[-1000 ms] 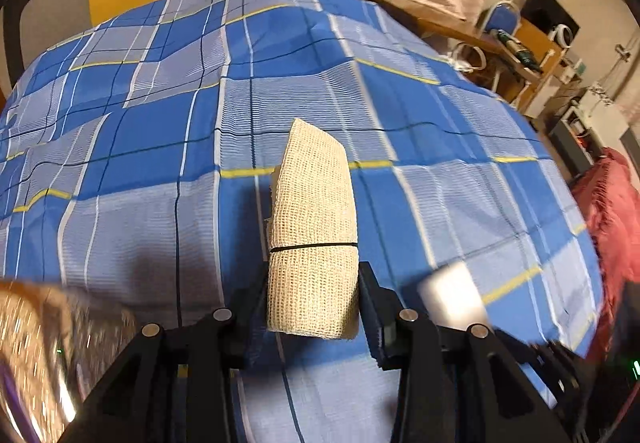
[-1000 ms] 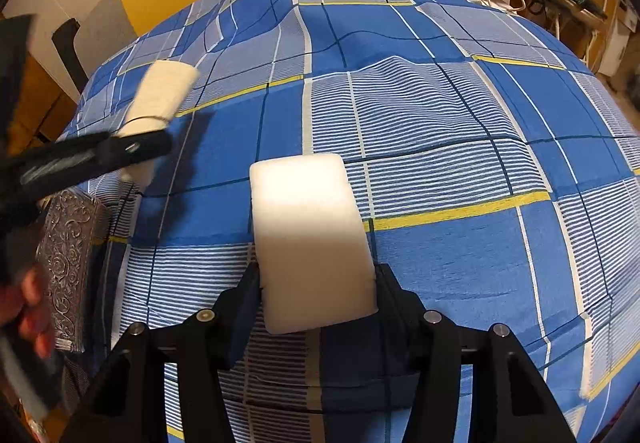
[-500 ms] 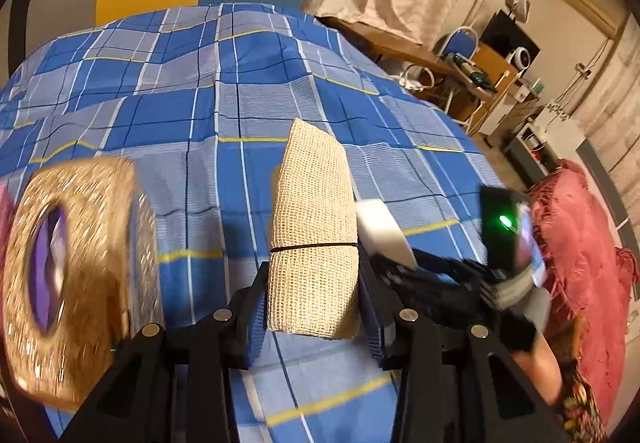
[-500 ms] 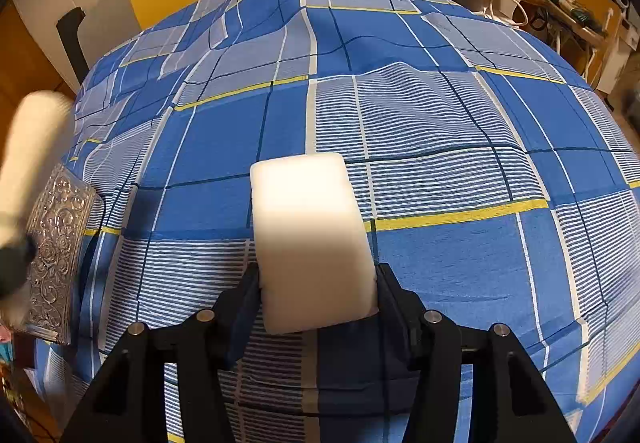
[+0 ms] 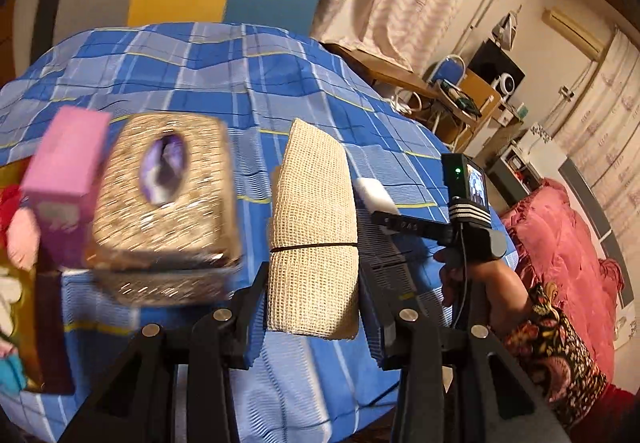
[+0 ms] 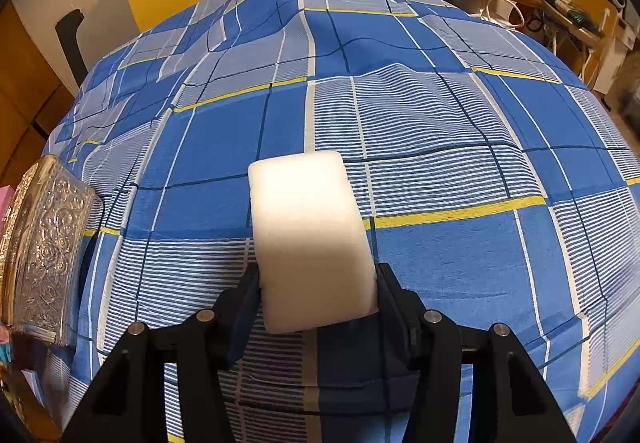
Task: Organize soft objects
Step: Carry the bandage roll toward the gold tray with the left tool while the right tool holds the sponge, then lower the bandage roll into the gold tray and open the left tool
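Left gripper [image 5: 314, 307] clamped on a beige mesh bandage roll [image 5: 314, 231], pads pressing both sides, roll sticking forward above the blue plaid bedspread [image 5: 224, 83]. Right gripper [image 6: 318, 299] clamped on a white foam block [image 6: 306, 235], held over the bed's middle. Ornate metallic tissue box [image 5: 164, 203] sits near the bed's left edge; pink box [image 5: 66, 179] just beside it, blurred. Patterned sleeve [image 5: 556, 347] at right.

The right gripper [image 6: 318, 283] clamps a white foam block [image 6: 310, 239] over the blue plaid bedspread [image 6: 440, 147] — an embossed silver box [image 6: 44, 255] lies at nine o'clock.
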The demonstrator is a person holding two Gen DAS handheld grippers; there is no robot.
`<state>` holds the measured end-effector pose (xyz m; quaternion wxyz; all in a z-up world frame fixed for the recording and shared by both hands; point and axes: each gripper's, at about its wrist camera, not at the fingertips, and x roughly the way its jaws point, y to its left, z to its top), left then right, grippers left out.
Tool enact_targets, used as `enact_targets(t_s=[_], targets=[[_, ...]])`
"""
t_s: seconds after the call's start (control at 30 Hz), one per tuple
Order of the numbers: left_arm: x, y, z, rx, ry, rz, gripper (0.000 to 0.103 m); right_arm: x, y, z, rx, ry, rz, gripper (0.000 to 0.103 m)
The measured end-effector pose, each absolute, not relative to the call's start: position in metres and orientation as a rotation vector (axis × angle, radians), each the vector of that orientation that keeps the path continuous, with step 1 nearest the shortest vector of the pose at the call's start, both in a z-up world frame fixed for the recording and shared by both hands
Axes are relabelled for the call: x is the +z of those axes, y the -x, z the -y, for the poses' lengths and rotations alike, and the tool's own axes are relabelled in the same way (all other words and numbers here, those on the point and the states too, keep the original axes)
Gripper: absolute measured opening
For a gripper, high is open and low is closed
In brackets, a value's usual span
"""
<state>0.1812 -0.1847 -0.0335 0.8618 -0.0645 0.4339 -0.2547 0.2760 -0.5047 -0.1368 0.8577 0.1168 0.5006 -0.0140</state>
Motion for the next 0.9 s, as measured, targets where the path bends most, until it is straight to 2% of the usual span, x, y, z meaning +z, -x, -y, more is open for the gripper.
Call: enact_targets(t_s=[0.33, 0.57, 0.9], targets=[[-0.026, -0.174, 0.069, -0.328, 0.259, -0.858, 0.040, -0.121, -0.269, 0.521, -0.032, -0.367, -0.965, 0.056], [-0.053, -0.187, -0.015, -0.101, 0.365, -0.926, 0.040, -0.110, -0.265, 0.513, -0.047, -0.309, -0.929, 0.056], [-0.103, -0.201, -0.040, -0.010, 0.365, -1.039, 0.042, -0.109, -0.263, 0.507, -0.042, -0.315, -0.912, 0.056]])
